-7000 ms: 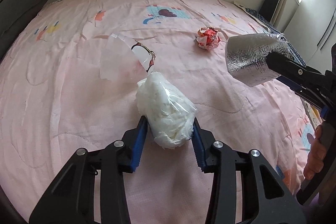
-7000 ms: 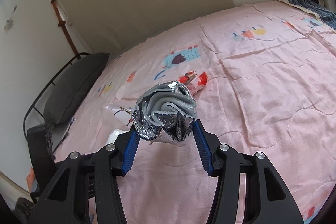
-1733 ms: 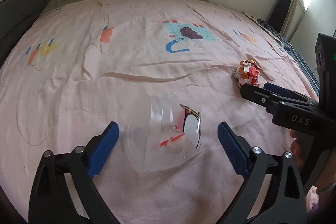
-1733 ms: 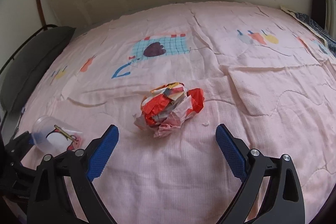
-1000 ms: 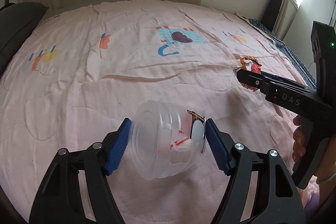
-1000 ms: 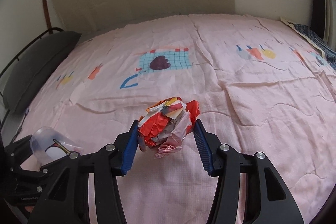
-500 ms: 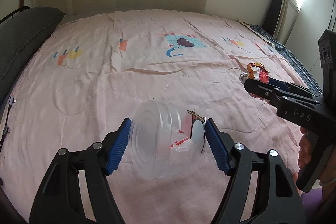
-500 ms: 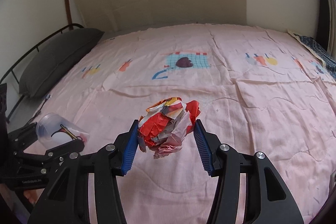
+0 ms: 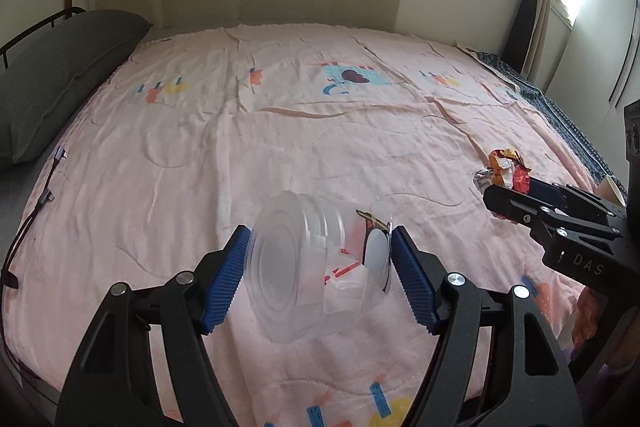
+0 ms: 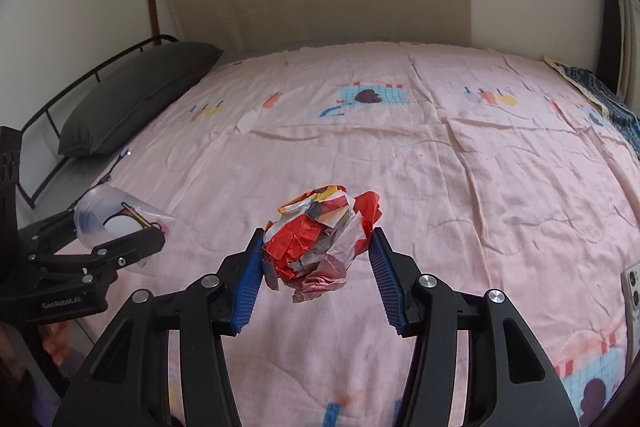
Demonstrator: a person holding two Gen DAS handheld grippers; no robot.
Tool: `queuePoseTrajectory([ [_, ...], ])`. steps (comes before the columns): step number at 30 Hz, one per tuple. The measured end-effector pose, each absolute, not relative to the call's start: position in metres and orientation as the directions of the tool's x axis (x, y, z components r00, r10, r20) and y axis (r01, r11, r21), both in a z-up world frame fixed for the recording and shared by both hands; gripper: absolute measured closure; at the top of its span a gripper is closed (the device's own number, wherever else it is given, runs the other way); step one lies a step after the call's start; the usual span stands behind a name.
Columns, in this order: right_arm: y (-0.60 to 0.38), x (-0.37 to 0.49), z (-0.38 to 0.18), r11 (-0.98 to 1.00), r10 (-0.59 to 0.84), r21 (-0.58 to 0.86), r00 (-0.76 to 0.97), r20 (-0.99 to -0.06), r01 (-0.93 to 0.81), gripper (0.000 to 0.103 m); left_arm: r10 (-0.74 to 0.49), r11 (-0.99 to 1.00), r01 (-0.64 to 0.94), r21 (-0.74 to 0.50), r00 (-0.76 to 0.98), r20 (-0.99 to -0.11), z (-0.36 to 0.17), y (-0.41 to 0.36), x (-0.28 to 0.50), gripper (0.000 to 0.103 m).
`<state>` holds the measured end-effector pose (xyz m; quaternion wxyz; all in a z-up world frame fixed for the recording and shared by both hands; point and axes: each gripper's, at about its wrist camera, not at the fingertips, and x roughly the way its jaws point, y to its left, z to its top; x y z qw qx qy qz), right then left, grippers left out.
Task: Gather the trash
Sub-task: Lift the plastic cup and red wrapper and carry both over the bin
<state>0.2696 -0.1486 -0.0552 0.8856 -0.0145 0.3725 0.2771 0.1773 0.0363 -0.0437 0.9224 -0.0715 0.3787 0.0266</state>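
Note:
My left gripper (image 9: 320, 267) is shut on a clear plastic cup (image 9: 308, 267) with a printed label, held on its side above the pink quilt (image 9: 280, 131). My right gripper (image 10: 316, 263) is shut on a crumpled red, white and orange wrapper ball (image 10: 320, 239), also lifted off the quilt. The right gripper with the wrapper (image 9: 504, 171) shows at the right of the left wrist view. The left gripper with the cup (image 10: 112, 219) shows at the left of the right wrist view.
A dark grey pillow (image 9: 52, 83) lies at the bed's left end by a metal frame (image 10: 60, 99). Cables (image 9: 44, 195) trail along the left edge. A phone (image 10: 632, 299) lies at the right edge. A dark patterned cloth (image 10: 608, 99) is at the far right.
Both grippers closed on the cup and the wrapper about a second ago, then lifted and drew back from the bed. More of the bed, pillow and wall shows now.

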Motion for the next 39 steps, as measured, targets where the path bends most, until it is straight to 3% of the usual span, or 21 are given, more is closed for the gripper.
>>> queuePoseTrajectory([
  [25, -0.182, 0.129, -0.03, 0.796, 0.562, 0.232, 0.541, -0.626, -0.559, 0.054, -0.015, 0.986, -0.103, -0.134, 0.737, -0.676, -0.023, 0.01, 0.064, 0.032],
  [39, -0.172, 0.094, -0.055, 0.785, 0.525, 0.214, 0.442, -0.727, -0.581, 0.054, 0.003, 0.993, -0.101, -0.068, 0.581, -0.814, -0.055, -0.01, 0.032, 0.032],
])
